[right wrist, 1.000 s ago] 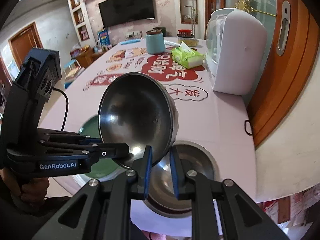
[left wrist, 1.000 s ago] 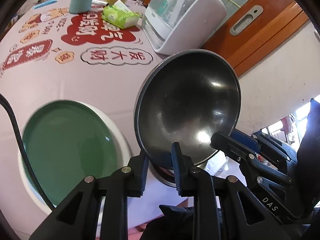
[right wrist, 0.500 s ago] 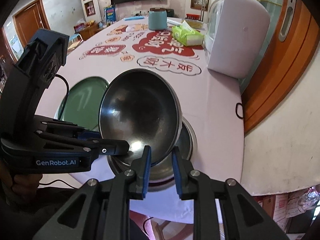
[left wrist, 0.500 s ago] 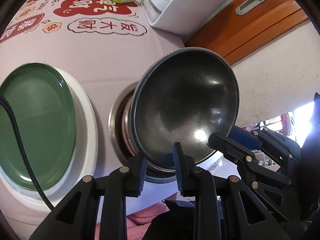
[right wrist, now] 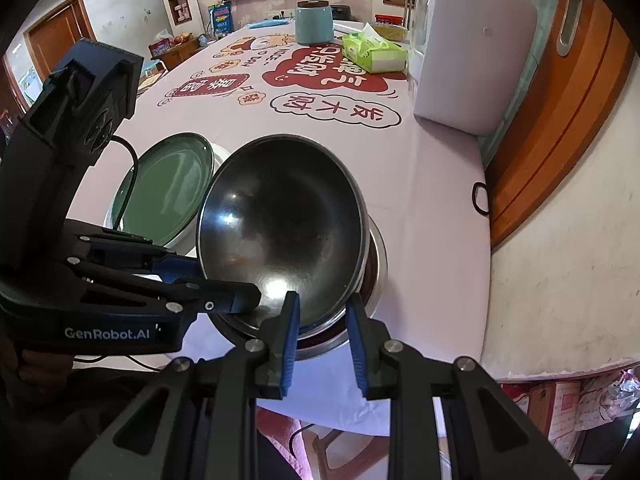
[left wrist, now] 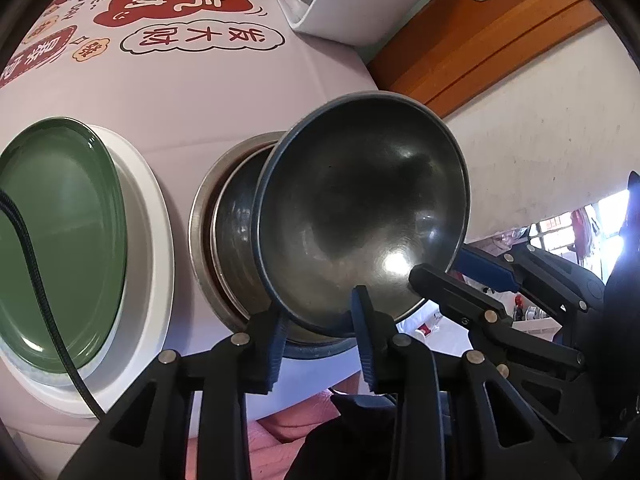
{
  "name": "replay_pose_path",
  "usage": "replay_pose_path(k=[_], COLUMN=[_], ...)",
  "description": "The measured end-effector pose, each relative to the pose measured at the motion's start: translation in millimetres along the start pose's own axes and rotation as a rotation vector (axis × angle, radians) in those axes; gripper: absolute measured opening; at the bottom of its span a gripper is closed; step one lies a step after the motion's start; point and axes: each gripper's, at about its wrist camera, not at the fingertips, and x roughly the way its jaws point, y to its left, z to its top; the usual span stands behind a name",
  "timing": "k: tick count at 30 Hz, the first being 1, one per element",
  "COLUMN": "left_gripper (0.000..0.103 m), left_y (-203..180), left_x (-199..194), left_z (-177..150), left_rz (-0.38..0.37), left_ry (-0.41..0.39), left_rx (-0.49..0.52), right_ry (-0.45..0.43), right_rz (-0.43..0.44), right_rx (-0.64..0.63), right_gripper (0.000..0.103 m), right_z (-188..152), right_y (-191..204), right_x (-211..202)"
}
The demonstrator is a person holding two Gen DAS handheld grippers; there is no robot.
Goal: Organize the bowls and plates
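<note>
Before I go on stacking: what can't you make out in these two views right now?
- Lower bowl: inside mostly hidden by the top bowl, both views.
- How many bowls are nested: unclear, only rims show.
- White plate: centre covered by the green plate; left wrist view cuts it off.
- Whether left gripper and right gripper, both opening, touch the top bowl's rim.

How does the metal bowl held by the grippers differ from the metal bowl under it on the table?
The upper bowl is tilted on edge, its rim between both grippers' fingers; the lower bowl sits flat on the pink tablecloth.
The upper bowl's inside shows fully; the lower bowl is mostly hidden, only its rim and part of its inside visible.
The lower bowl's rim looks wider.
Both are round, shiny metal.
</note>
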Motion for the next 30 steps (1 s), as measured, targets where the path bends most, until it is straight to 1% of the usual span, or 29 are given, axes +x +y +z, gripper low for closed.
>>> replay_pose_path(k=[8, 17, 22, 25, 30], left_gripper=[0.031, 0.032, 0.034, 0.036, 0.038], left_y=[-2.8, -5.4, -9.9, -13.5, -17.6], left_x=[-5.8, -8.5, -10.8, -12.2, -13.1], left_z=[0.6, 6.1, 11.6, 16.1, 25.8], left_rz=[-0.008, 0.004, 0.019, 0.024, 0.049], left_ry=[0.014, 0.030, 0.064, 0.092, 0.136], left_rx=[0.011, 0.037, 0.075, 0.104, 0.154], right_ry=[0.004, 0.014, 0.026, 0.039, 0.037], right_rz=[0.005, 0.005, 0.003, 0.019, 0.033], right_rx=[0.003, 0.007, 0.025, 0.044, 0.079], right_gripper=[0.026, 0.030, 0.030, 0.036, 0.039], right_z=[-0.7, -0.2, -0.7, -1.5, -8.9], right_y=[-0.8, 3.1, 2.7, 0.0, -0.3], right_x=[1.0, 3.5, 5.4, 7.8, 9.9])
